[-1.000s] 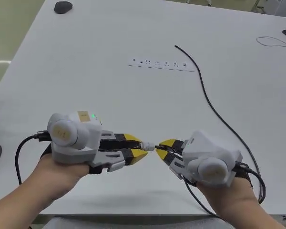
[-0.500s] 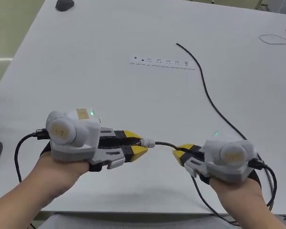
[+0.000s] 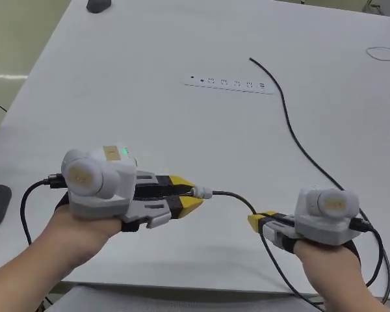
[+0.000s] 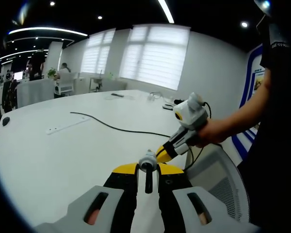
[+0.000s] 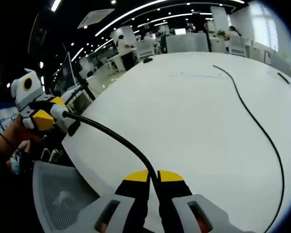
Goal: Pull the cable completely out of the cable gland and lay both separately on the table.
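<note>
Head view: left gripper (image 3: 192, 194) sat at 8 o'clock of frame, held in a hand, tips pointing to 3 o'clock. Jaws were clenched on the cable gland (image 3: 203, 192), which poked out just past the yellow tips.

Gland: small, pale grey, with a rounded nut end. In the left gripper view it showed a round grey head and a dark stem lying between the jaws.

Cable (image 3: 237, 197): thin, black, round. It came out of the gland's 3 o'clock end, not pulled free, and sagged in a shallow curve to the right gripper (image 3: 253, 221) at 5 o'clock of frame. Right jaws were closed on the cable, yellow tips pinching it; in the right gripper view the black line ran straight up from between the tips toward the gland at 10 o'clock.

Gland and this stretch of cable were up between the two grippers, over the near edge of the white table (image 3: 149, 123). Could not tell if either touched the surface.

Past the right gripper a black strand dropped off toward 6 o'clock. A long black run lay on the table from 1 o'clock down toward 4 o'clock. A white power strip (image 3: 229, 84) lay at 12 o'clock, well apart from the grippers.
</note>
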